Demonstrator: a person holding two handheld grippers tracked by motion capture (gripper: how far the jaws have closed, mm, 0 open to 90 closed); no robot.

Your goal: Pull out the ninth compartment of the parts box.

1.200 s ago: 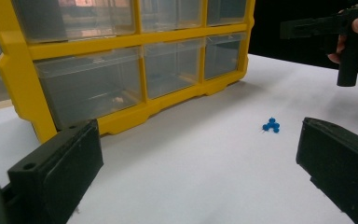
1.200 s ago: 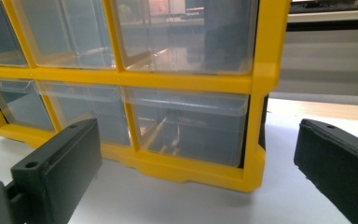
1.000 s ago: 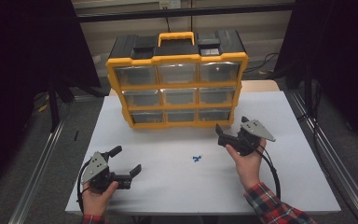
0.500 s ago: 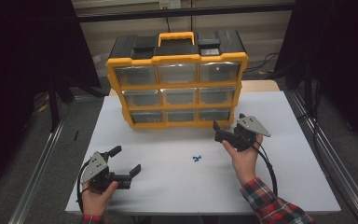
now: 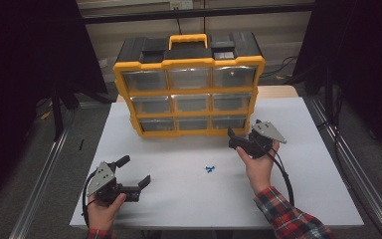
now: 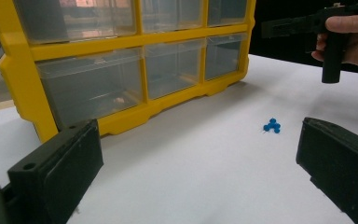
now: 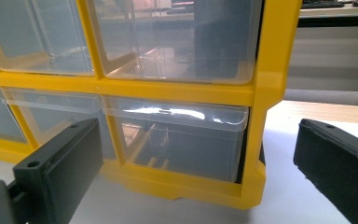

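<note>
Hands hold two grippers over a white bench (image 5: 298, 199). On the left side, the left gripper (image 5: 135, 173) sits low near the front edge with its jaws wide, holding nothing. It points toward the middle of the bench, where small blue pins (image 5: 209, 169) lie in a tight bunch. In the left gripper view the pins (image 6: 271, 125) show between the jaws but well ahead of them. They are too small to tell which way they point.

Behind the pins stands a yellow box (image 5: 189, 89) with nine clear drawers. Its long side runs left to right, and the drawer fronts face the person.

On the right, the right gripper (image 5: 239, 138) is up close to the box, by the bottom right drawer (image 7: 177, 140). Its jaws are wide and hold nothing. That drawer looks shut, or nearly so.

I think the step in hand is reaching for that drawer to open it. Next, the right jaws likely need to go forward, close on the lip at the drawer's top edge, and pull straight back. The pins may go in after.
</note>
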